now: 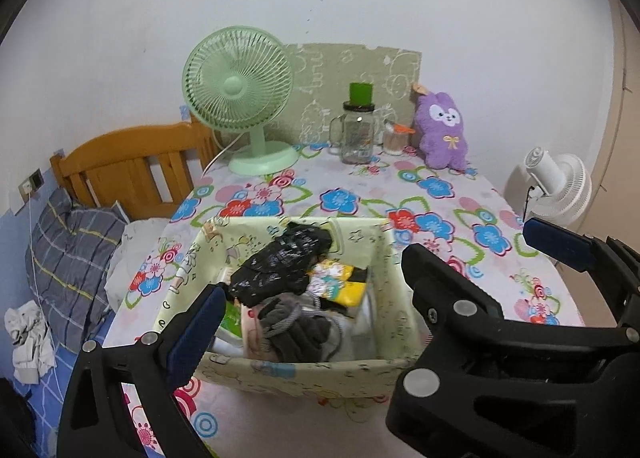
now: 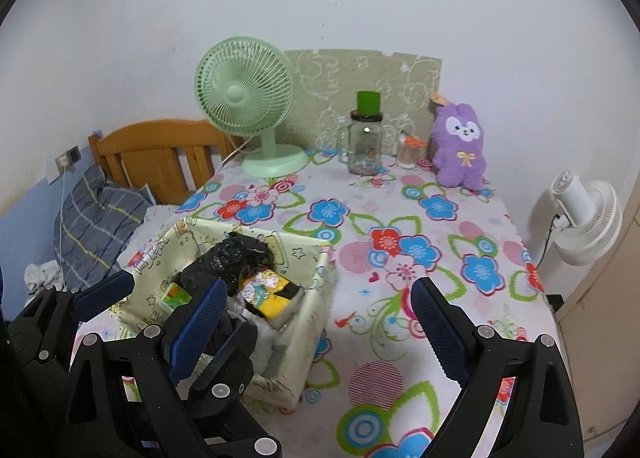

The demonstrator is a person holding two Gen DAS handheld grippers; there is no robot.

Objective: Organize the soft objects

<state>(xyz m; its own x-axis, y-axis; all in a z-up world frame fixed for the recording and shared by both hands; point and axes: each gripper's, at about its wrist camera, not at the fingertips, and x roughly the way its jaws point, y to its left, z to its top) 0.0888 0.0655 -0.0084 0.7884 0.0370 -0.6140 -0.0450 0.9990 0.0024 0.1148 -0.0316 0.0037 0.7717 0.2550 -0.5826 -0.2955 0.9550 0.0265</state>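
Note:
A pale yellow fabric storage box [image 1: 304, 372] [image 2: 316, 290] stands at the table's near left. It holds a crumpled black item [image 1: 280, 266] [image 2: 232, 262], grey socks [image 1: 296, 326] and a yellow printed pack [image 1: 340, 282] [image 2: 272, 294]. A purple plush bunny [image 1: 440, 129] [image 2: 460, 145] sits upright at the table's far right. My left gripper [image 1: 312, 298] is open and empty over the box; it also shows in the right wrist view [image 2: 172, 306]. My right gripper [image 2: 320, 318] is open and empty, right of the box; it also shows in the left wrist view [image 1: 560, 246].
A green desk fan [image 1: 244, 97] [image 2: 252, 105], a glass jar with green lid [image 1: 358, 125] [image 2: 366, 137] and a small cup [image 1: 394, 137] stand along the far edge. A white fan [image 2: 584, 217] stands right of the table. A bed with a grey pillow [image 1: 68, 258] lies left.

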